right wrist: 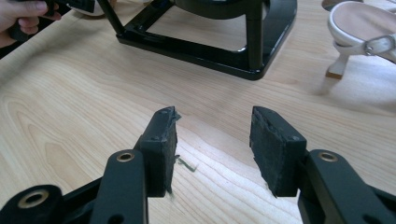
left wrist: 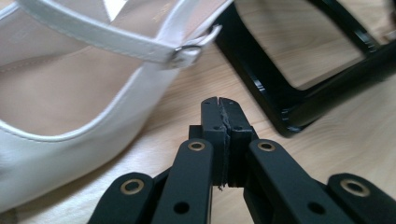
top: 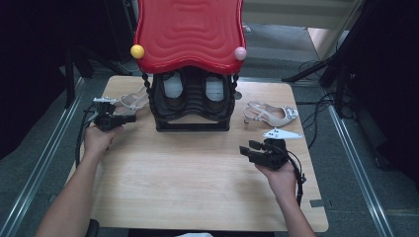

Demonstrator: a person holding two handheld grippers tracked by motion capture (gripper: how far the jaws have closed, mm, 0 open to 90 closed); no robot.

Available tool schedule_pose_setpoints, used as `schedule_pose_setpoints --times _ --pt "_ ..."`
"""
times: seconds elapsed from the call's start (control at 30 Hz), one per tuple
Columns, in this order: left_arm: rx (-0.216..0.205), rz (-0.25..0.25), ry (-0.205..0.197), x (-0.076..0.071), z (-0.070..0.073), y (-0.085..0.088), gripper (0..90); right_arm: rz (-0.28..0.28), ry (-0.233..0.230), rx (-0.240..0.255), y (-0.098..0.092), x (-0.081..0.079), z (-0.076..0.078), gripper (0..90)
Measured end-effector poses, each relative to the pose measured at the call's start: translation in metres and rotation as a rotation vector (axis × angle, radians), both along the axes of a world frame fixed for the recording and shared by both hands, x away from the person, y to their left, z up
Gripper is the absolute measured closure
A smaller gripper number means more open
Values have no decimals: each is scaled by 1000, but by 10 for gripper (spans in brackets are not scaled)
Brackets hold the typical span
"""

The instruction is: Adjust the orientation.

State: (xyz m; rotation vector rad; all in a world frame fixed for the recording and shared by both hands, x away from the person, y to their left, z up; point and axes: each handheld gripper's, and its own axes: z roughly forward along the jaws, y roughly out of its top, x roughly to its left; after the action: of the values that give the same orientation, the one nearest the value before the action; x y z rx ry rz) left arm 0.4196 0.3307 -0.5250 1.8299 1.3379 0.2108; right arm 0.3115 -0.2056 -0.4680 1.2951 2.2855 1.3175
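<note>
The left gripper (top: 129, 118) hovered at the left of the wooden desk (top: 197, 187), its jaws clenched flat against each other with nothing between them, as the left gripper view made plain. Just ahead of those jaws lay a white slingback shoe (left wrist: 60, 116), resting on the desk with its buckled strap (left wrist: 187, 52) crossing the open heel; the shut tips stood just beside the shoe's side without touching it. In the high view that same shoe (top: 132, 101) sat at the left foot of a black shoe rack (top: 192, 106), partly hidden behind the gripper. The rack stood at the middle of the desk's far side, a pair of dark shoes (top: 193, 90) on its tier and a wavy red top (top: 190, 32) above, with a yellow knob (top: 137, 51) and a pink knob (top: 240, 53) at its front corners. The right gripper (top: 248, 147) was held low over the desk at the right, jaws released and standing wide apart over bare wood, grasping nothing. A second white slingback shoe (top: 271, 114) lay to the right of the rack, beyond the right gripper and apart from it
</note>
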Motion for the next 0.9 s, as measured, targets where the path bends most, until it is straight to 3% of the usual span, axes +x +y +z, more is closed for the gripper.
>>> schedule_pose_setpoints --times 0.07,0.27,0.4,0.57,0.73,0.8,0.9 --pt "26 7 19 3 -4 2 900 -10 -4 7 -1 -1 -1 523" --pt "27 44 33 9 -7 12 900 -30 1 31 -6 -5 -2 523" --pt "-61 77 64 10 -9 24 900 -36 14 23 -9 -8 -4 521" --pt "-11 79 32 11 -9 22 900 -35 -2 17 -9 -10 -3 517" --pt "-3 87 36 12 -9 24 900 -45 -11 18 -10 -13 -2 516" --pt "28 89 28 12 -8 24 900 -44 -17 32 -11 -14 -1 515" --pt "34 112 38 13 -7 28 900 -51 -16 31 -12 -14 -1 515"
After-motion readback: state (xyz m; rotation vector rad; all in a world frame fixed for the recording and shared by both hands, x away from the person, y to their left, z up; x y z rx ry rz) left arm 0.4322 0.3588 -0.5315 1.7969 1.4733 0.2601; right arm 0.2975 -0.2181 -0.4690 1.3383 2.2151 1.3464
